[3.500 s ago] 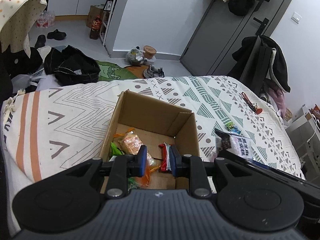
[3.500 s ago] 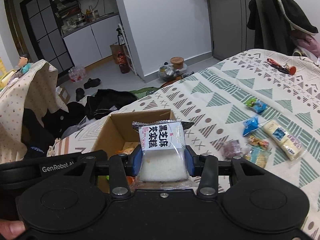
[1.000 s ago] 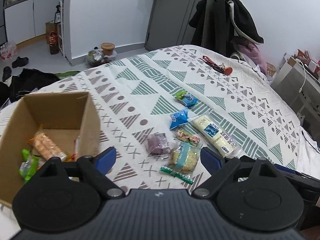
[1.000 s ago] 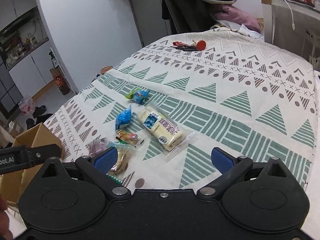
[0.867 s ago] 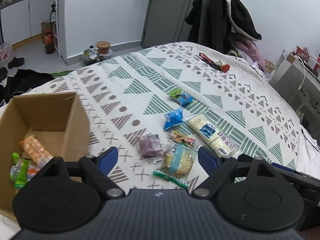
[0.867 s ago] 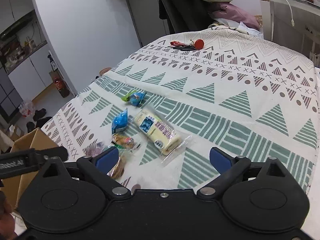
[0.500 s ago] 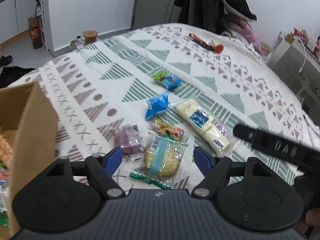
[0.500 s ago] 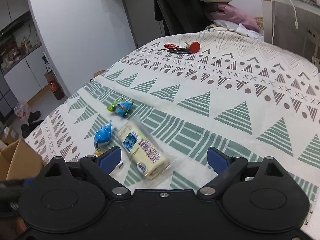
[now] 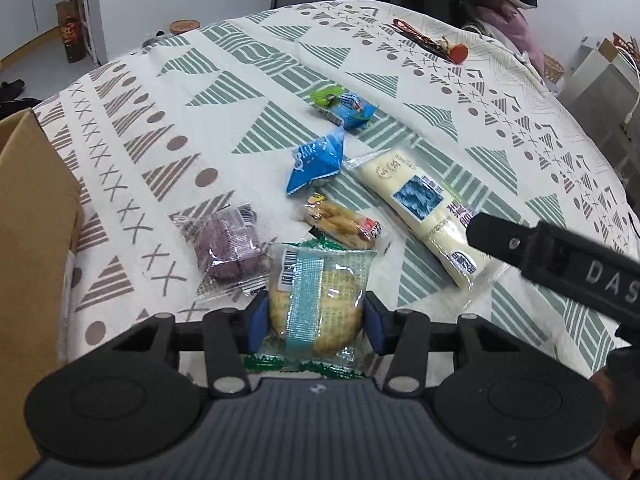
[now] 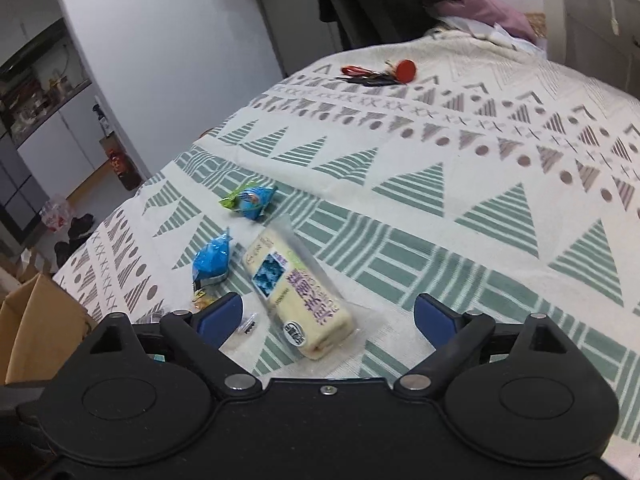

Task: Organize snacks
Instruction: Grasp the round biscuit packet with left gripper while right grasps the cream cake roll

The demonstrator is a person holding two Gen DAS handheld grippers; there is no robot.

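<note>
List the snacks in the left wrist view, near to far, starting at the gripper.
Biscuit pack held in the left gripper → purple snack pack → orange cracker pack → blue triangular pack → green-and-blue candy pack → red keychain.

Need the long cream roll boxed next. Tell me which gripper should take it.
Right. The right gripper is open with its fingers either side of the long cream roll on the bedspread. The left gripper is shut on the round biscuit pack.
</note>
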